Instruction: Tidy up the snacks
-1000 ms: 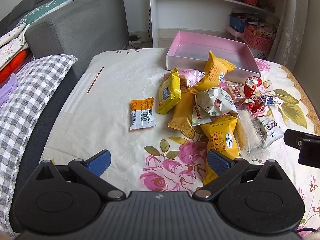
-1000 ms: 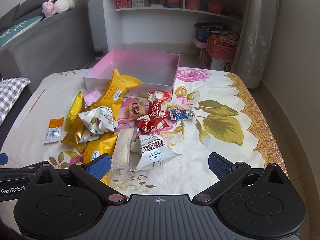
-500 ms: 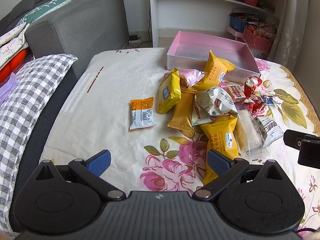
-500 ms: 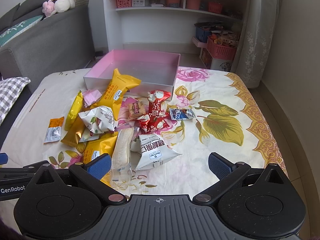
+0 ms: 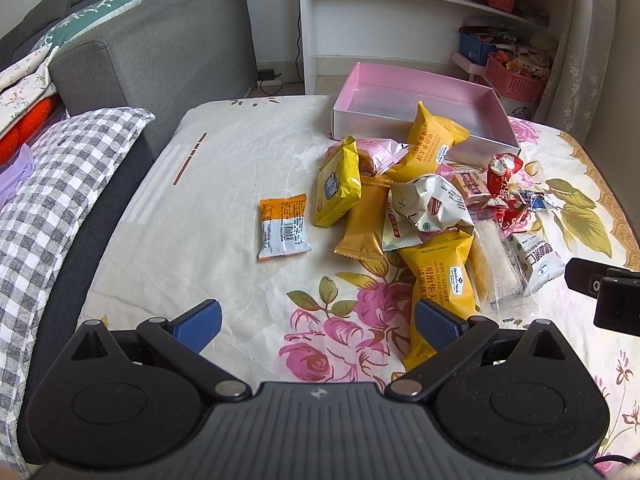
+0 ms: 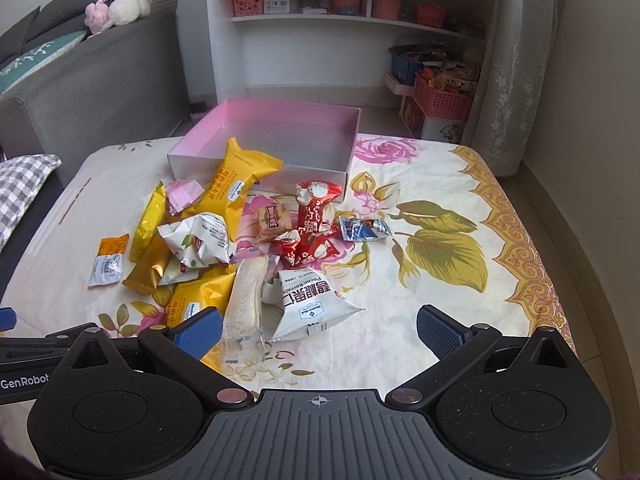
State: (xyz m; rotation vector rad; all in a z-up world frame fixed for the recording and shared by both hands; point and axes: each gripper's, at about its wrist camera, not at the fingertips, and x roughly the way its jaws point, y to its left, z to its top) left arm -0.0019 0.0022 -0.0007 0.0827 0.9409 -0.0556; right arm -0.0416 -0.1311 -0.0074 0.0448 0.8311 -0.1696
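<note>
Hovering: both claws hang above the near edge of a flowered sheet point(image 5: 224, 216) with nothing between their fingers.
Left claw point(image 5: 318, 322): spread wide at the bottom of its frame, holding nothing; its right blue pad point(image 5: 434, 326) overlaps a yellow waffle packet point(image 5: 442, 276) in the view, though contact cannot be told.
Right claw point(image 6: 318, 326): spread just as wide, holding nothing; its left pad point(image 6: 198, 330) sits in front of a clear-wrapped bread stick point(image 6: 246, 300) and a yellow packet's corner.
Snack pile: heaped at the centre of both frames, just in front of the box.
Pink box point(image 5: 420, 92): a shallow open tray at the upper centre of the frame, with nothing visible inside it; a yellow packet point(image 5: 432, 142) leans on its front wall.
Orange packet point(image 5: 284, 228): lies alone, left of the pile, barcode up.
White pecan bag point(image 6: 310, 306): nearest the right claw, lower centre of its frame.
Red wrappers point(image 6: 312, 220): bunched right of centre in the pile, a small blue-and-white sachet point(image 6: 364, 229) beside them.
Crumpled white bag point(image 5: 434, 204): on top of the pile's middle.
Surroundings: grey sofa point(image 5: 160, 44) at upper left, white shelves point(image 6: 360, 20) at the top.
</note>
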